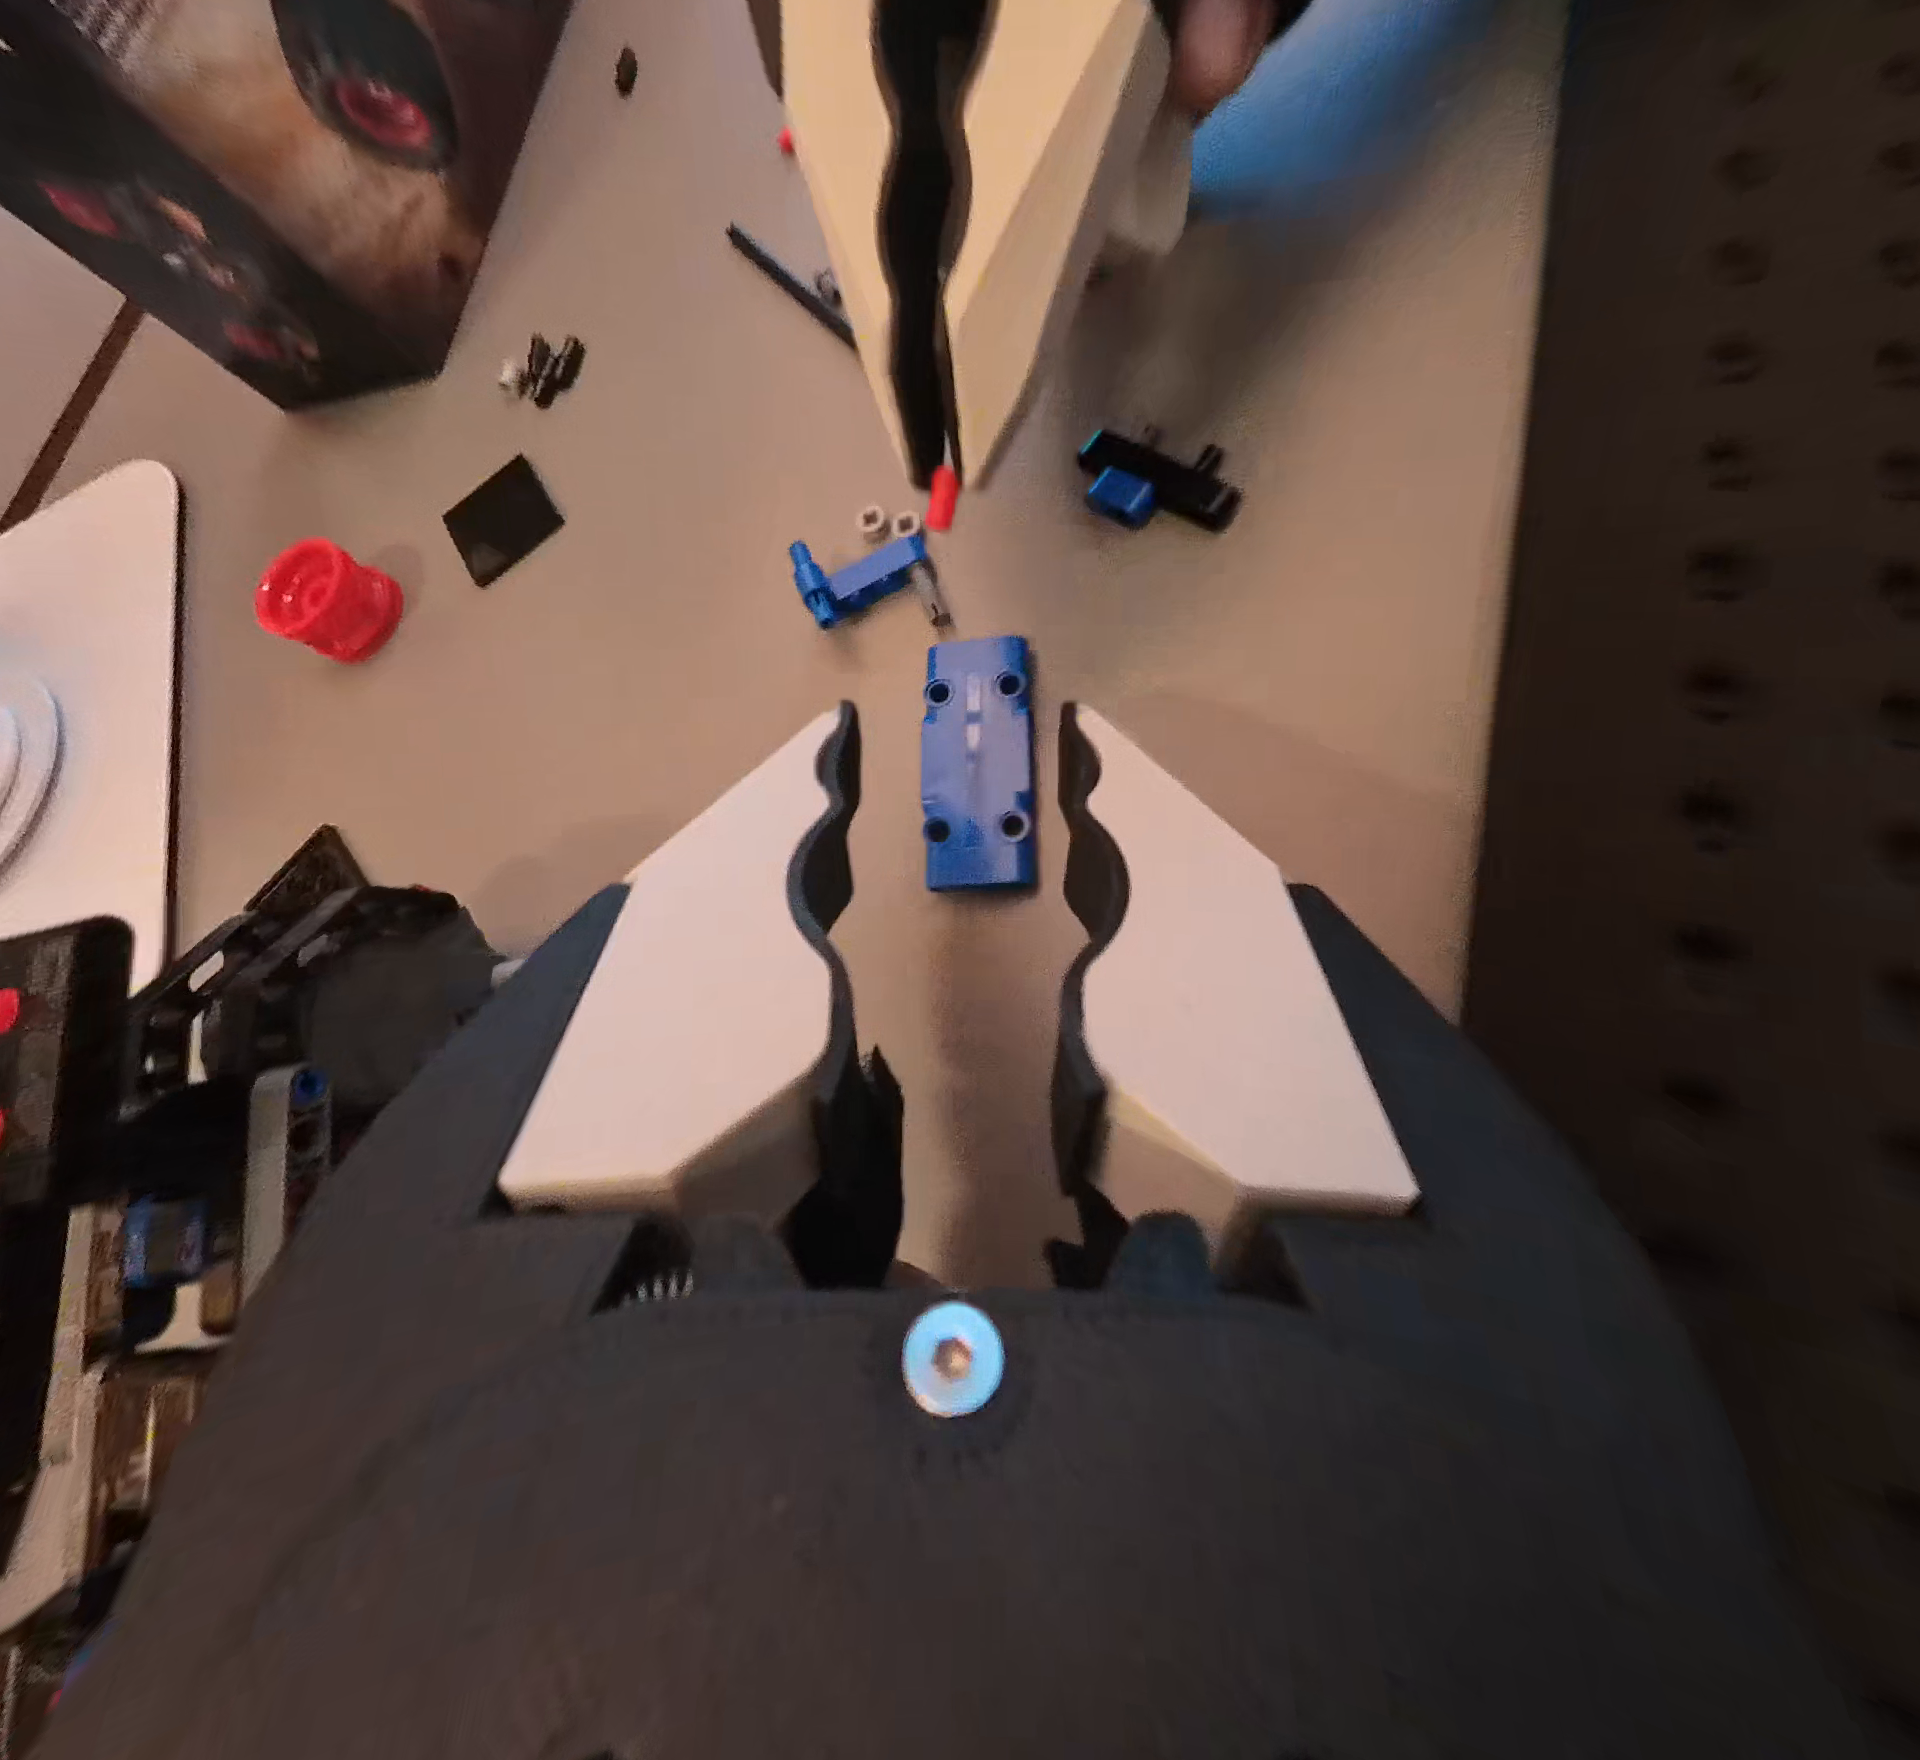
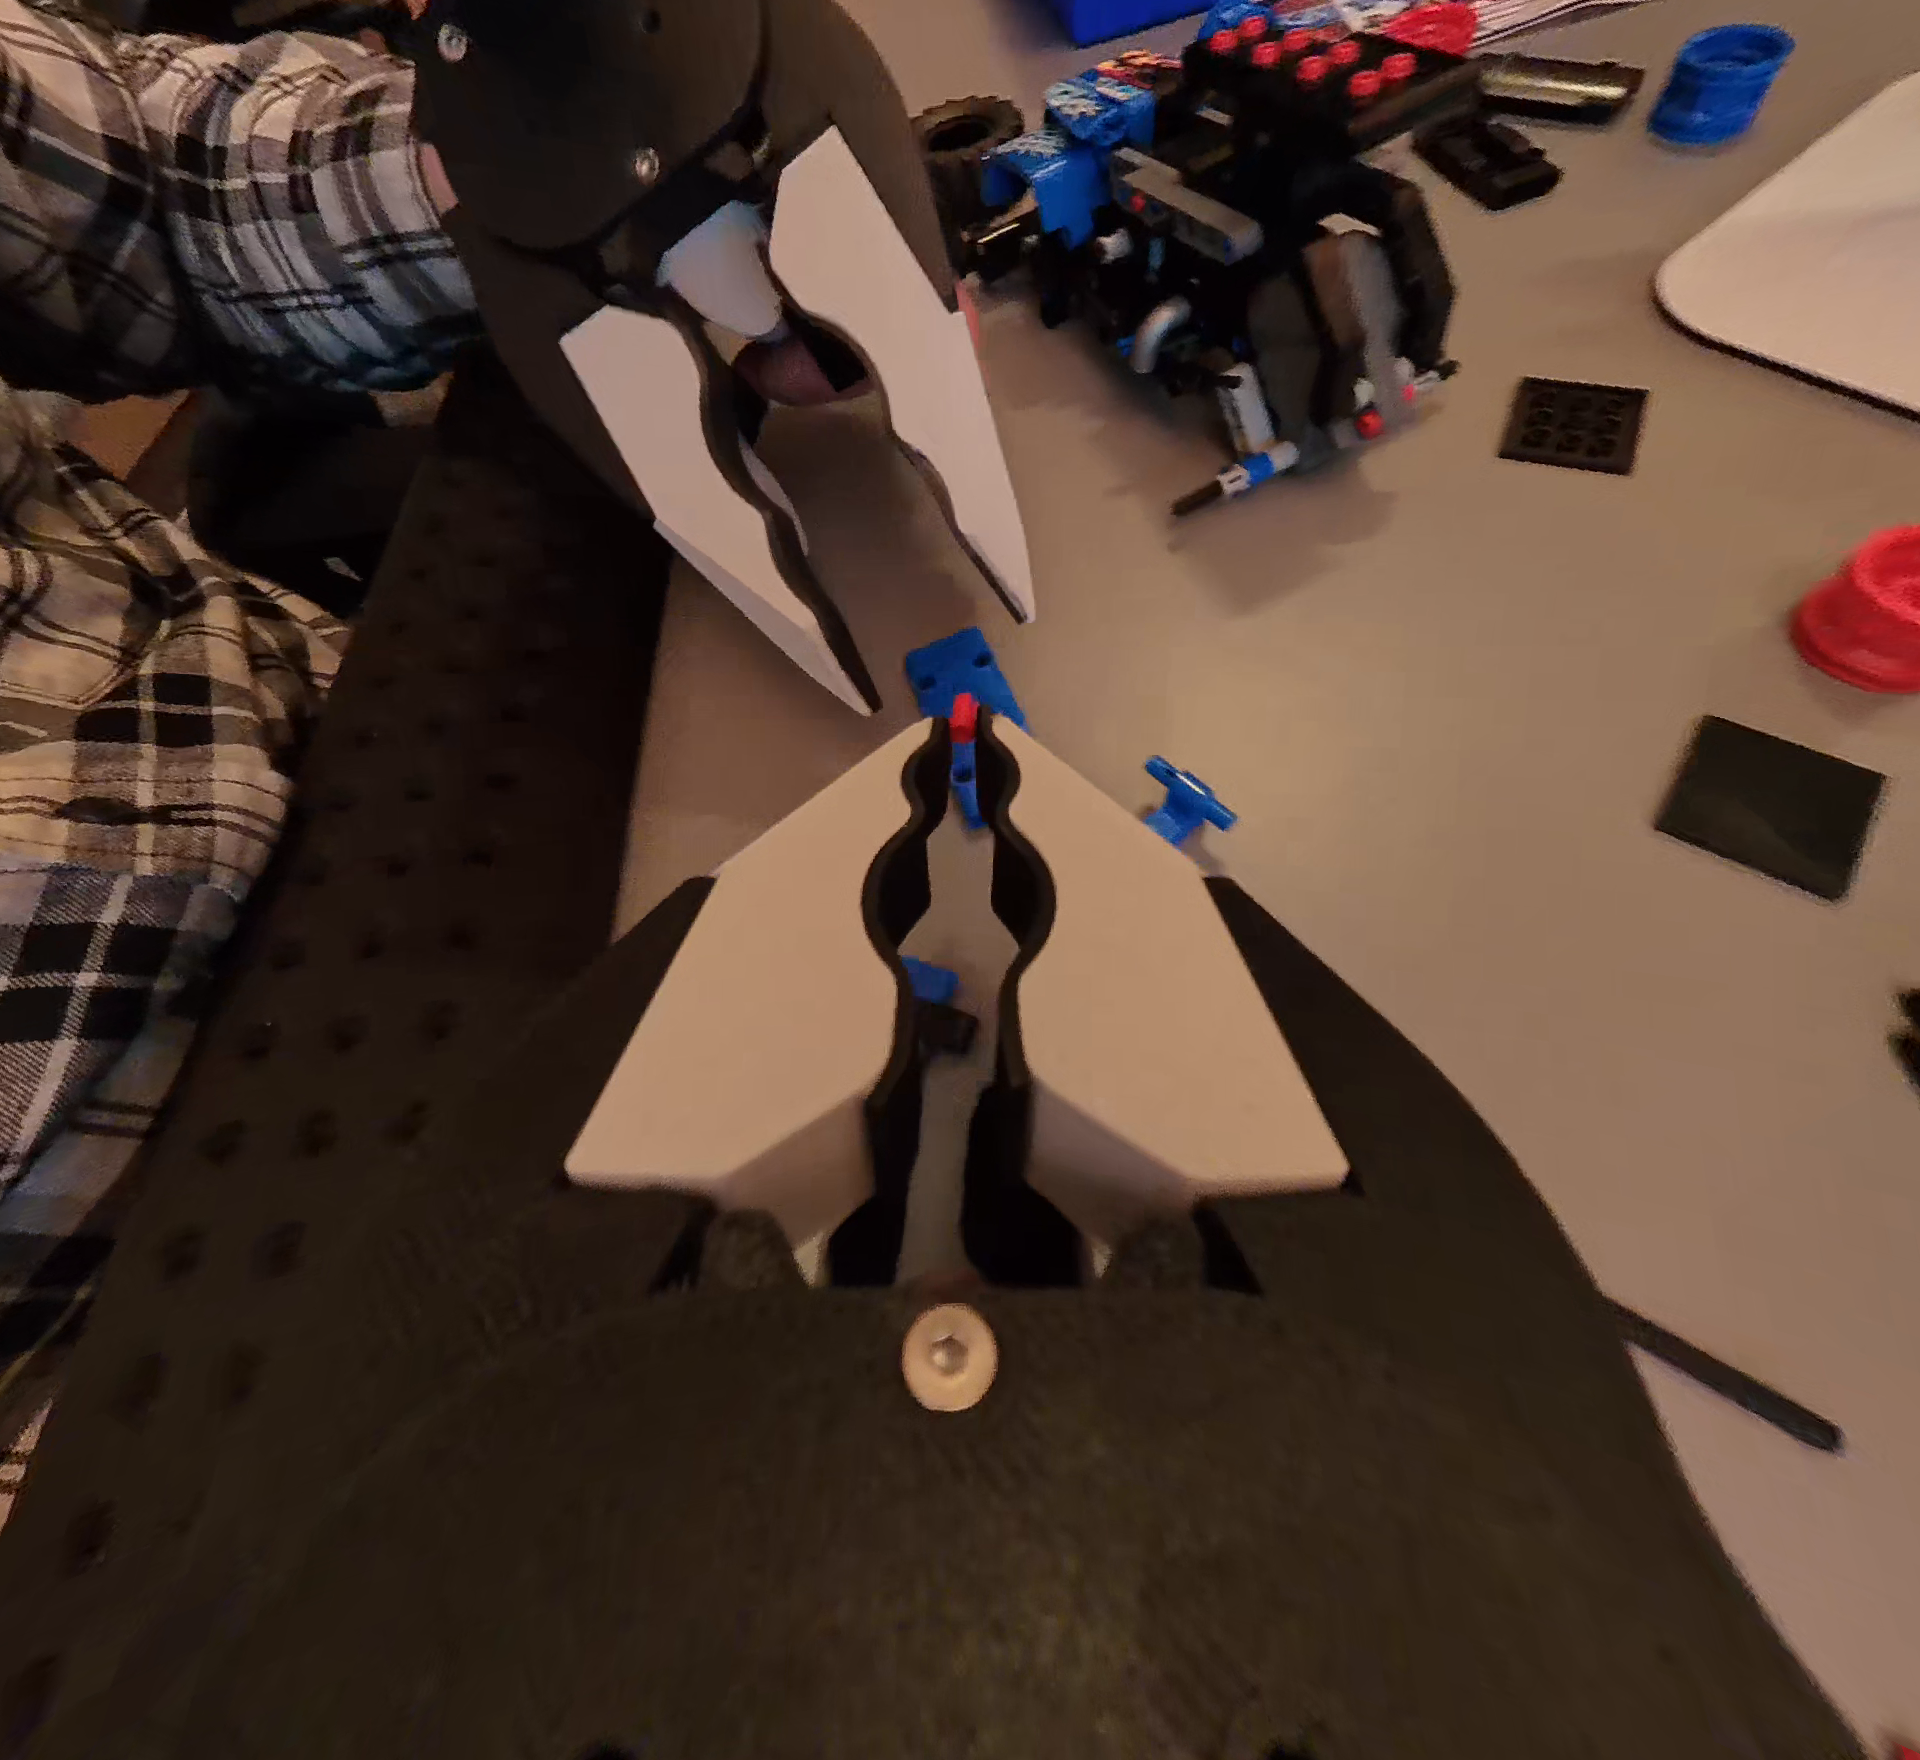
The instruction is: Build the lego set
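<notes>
Pin-fitting step: right gripper (image 2: 962, 723) clenched on red pin (image 2: 963, 715); left gripper (image 1: 958, 718) released around blue panel (image 1: 978, 765), 12 o'clock. Next: align pin to 1 hole.

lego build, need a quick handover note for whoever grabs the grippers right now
Left gripper: open, straddling the blue plate lying flat on the table, not gripping it.
Right gripper: shut on a small red peg, held near the plate.
Partly built truck stands farther back; loose red wheel hub, black tile and small blue parts lie around.
Left to do: seat the peg, keep building.
</notes>
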`<state>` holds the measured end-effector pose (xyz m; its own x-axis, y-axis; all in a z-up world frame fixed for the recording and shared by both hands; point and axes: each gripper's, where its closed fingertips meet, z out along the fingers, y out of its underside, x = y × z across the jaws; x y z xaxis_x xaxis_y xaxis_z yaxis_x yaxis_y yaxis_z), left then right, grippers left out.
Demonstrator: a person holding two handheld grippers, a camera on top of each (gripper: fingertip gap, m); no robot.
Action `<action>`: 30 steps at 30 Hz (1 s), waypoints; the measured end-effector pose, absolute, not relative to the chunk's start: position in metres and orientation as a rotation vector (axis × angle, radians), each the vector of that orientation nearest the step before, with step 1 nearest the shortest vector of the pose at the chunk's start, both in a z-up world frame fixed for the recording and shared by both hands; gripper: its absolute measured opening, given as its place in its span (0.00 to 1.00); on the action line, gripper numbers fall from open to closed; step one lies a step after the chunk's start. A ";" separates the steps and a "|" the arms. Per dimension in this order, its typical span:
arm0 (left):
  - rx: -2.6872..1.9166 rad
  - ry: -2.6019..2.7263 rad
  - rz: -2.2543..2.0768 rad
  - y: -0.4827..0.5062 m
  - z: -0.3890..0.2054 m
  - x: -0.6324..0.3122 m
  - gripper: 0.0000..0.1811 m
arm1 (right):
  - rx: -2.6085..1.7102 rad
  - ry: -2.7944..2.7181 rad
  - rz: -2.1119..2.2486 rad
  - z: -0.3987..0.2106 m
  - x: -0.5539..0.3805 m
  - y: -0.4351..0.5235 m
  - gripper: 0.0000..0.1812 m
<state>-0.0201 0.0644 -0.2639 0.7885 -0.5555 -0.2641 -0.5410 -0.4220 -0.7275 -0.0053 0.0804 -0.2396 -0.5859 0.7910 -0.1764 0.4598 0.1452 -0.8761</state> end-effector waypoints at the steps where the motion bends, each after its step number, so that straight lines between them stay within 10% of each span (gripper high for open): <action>1: -2.129 0.823 -0.005 0.067 -0.268 -0.021 0.21 | -1.215 -2.091 1.417 -0.239 -0.005 0.085 0.01; 30: -1.860 0.828 -0.227 0.054 -0.249 0.009 0.12 | -0.982 -2.218 1.286 -0.243 0.012 0.057 0.01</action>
<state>0.0087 0.0541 -0.2487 0.7434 -0.6342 -0.2124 -0.4376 -0.2209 -0.8716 0.0116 0.0571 -0.2434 -0.6765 0.7364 -0.0104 0.3749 0.3321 -0.8656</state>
